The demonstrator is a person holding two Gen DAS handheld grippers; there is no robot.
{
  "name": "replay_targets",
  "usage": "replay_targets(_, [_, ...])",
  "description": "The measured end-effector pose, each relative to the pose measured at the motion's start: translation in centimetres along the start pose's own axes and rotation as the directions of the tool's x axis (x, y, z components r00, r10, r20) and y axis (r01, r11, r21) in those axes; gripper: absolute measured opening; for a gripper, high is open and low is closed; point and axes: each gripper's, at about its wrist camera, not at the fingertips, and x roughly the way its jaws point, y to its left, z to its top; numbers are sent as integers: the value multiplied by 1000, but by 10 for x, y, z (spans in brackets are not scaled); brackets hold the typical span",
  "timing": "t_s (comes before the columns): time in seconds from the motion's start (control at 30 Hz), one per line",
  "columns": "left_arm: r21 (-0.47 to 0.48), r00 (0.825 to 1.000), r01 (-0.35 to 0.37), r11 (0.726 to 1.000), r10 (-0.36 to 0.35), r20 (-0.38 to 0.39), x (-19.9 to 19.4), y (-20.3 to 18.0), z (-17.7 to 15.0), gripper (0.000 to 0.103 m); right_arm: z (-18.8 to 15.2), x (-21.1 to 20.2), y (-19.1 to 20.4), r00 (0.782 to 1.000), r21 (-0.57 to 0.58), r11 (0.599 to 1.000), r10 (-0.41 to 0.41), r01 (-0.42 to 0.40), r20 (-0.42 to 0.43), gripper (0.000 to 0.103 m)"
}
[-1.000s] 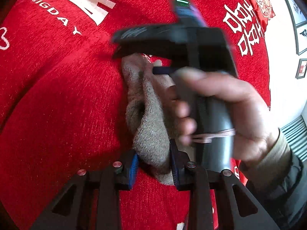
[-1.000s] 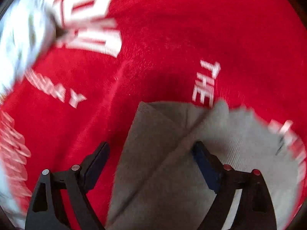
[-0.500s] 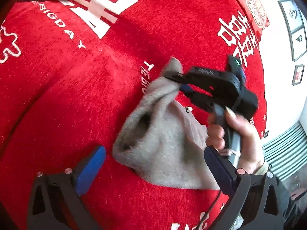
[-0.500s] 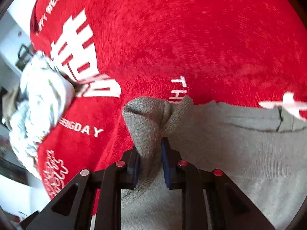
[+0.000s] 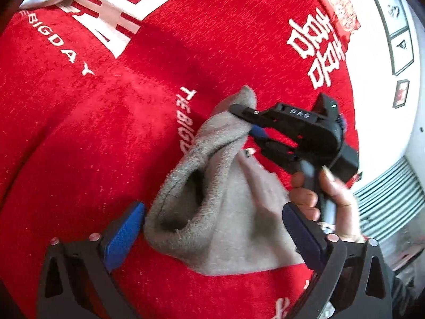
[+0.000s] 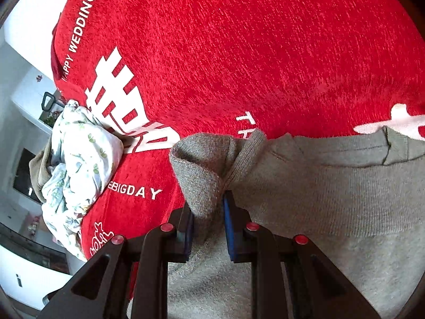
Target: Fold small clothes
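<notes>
Your right gripper (image 6: 208, 222) has its jaws narrow and clamped on a bunched fold of the grey knit garment (image 5: 223, 212), which lies on the red blanket (image 5: 106, 133). Pull this corner across slowly and low, so the fabric does not drag into a lump. Your left gripper (image 5: 212, 228) has wide jaws that are closing, with the garment's lower edge between them but not pressed. Your right hand (image 5: 326, 202) holds its tool tilted down toward the cloth.
</notes>
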Motion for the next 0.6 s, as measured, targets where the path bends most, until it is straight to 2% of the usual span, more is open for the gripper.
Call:
replay_targets(0.03, [-8,1000,9,1000,-9,-11,2,2,0,74,0,0,1,1000,-8,1000,-7,7,-3,22])
replay_targets(0.1, [-39,998,-2,999,-1,-59,15,9,2,40,0,2,2,1000,-12,1000,-18,18,-8,22])
replay_targets(0.13, [-58,997,-7,998,2,-80,20,13,1,35,0,3,2,1000,-11,1000,-19,19,-9,22])
replay_targets(0.33, [-80,999,14,997,-18,-51,16,16,0,32,0,3,3,1000,-19,999,-30,30,-9,22])
replay_targets(0.37, [-80,999,15,997,-19,-50,16,15,-1,26,0,3,3,999,-24,999,-35,35,-9,22])
replay_targets(0.4, [-79,998,16,997,-20,-52,17,15,-2,26,0,3,4,999,-29,999,-38,38,-9,22])
replay_targets(0.5, [-43,999,-22,999,21,-29,15,7,-3,23,-1,4,6,999,-38,998,-54,54,0,22])
replay_targets(0.6, [37,997,-74,997,73,10,4,-11,-4,22,0,4,11,997,-58,996,-74,74,-2,22])
